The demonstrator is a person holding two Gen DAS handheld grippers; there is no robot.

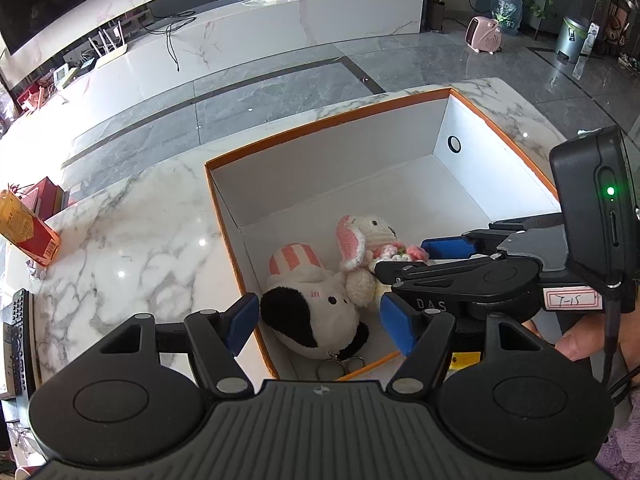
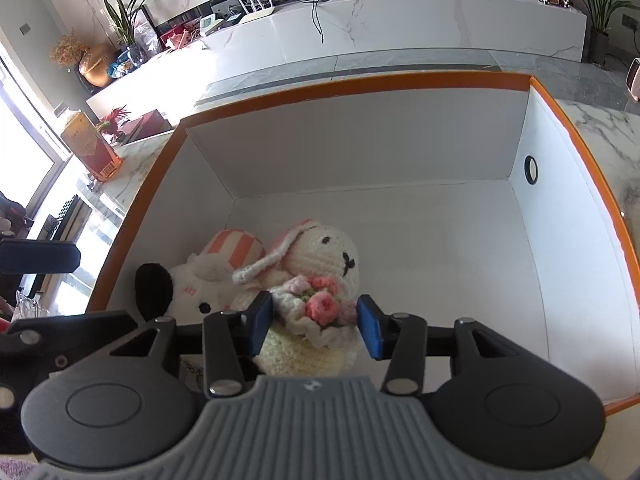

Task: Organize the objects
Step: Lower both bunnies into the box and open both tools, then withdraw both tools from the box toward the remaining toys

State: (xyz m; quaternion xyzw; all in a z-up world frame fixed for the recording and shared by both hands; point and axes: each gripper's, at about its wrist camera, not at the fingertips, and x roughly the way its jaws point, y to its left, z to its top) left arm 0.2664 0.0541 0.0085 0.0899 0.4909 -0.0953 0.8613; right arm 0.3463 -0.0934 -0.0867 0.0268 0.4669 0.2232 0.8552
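Both toys are down in the near-left corner of the orange-edged box [image 2: 360,80], and the right gripper [image 2: 316,326] is right on top of the action. Its blue pads stand spread either side of the crocheted rabbit [image 2: 320,264], bracketing the little pink flower bouquet [image 2: 320,304] on the rabbit's front; whether the pads are touching the yarn, I can't tell, but they're not squeezed in. The rabbit lies just ahead of and below those fingers, head pointing away toward the far wall, body running back under the gripper, so its long axis lines up with the reach.

To the rabbit's left, touching it, sits the black-eared plush dog [image 1: 316,312] with its striped pink cap. The left gripper [image 1: 320,326] hovers over that one, jaws wide apart, one pad [image 1: 242,322] out over the box's left wall, the other inside the box. A keyring [image 1: 332,364] trails off the dog toward the near wall.

By my reading the right side is nearer its toy. The rest of the box floor sits bare on the marble tabletop [image 1: 132,248], so there's room to spread things out.
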